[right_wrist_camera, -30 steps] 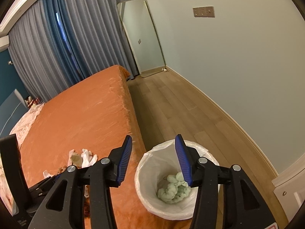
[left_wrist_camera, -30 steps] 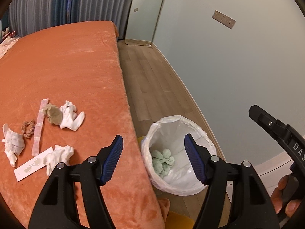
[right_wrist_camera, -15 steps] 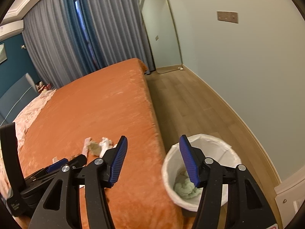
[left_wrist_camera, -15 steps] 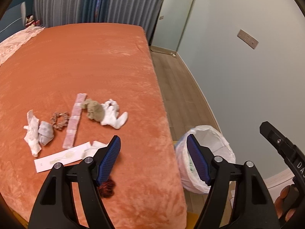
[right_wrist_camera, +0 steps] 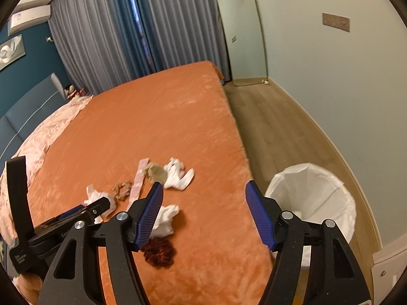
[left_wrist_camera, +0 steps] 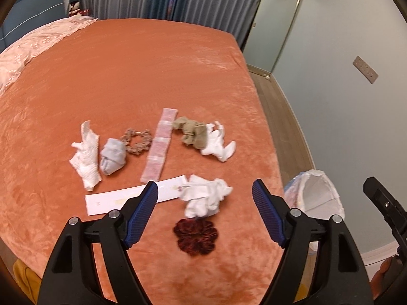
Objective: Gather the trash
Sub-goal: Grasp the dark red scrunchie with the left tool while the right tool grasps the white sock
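Note:
Several bits of trash lie on the orange bed [left_wrist_camera: 152,76]: a crumpled white tissue [left_wrist_camera: 206,197], a dark red scrunchie [left_wrist_camera: 195,236], a white paper strip [left_wrist_camera: 127,198], a pink strip [left_wrist_camera: 160,142], a tan wad [left_wrist_camera: 190,132] and more white tissues [left_wrist_camera: 218,145]. My left gripper [left_wrist_camera: 204,211] hovers over the nearest tissue, its jaws opening with nothing pressed between them. My right gripper [right_wrist_camera: 203,213] hangs over the bed's right edge, jaws opening and empty. The white-lined bin [right_wrist_camera: 315,198] stands on the floor beside the bed.
A brown scrunchie [left_wrist_camera: 136,141], a grey-blue wad [left_wrist_camera: 113,156] and a ribbed white tissue [left_wrist_camera: 86,155] lie further left. A pink quilt [left_wrist_camera: 38,45] covers the bed's far left. Wood floor [right_wrist_camera: 267,127], a leaning mirror [right_wrist_camera: 241,33] and the wall run along the right.
Both grippers swung left from above the bin to over the bed, and their jaws widened. The trash on the bed now fills the left wrist view; the bin sits at the right edge.

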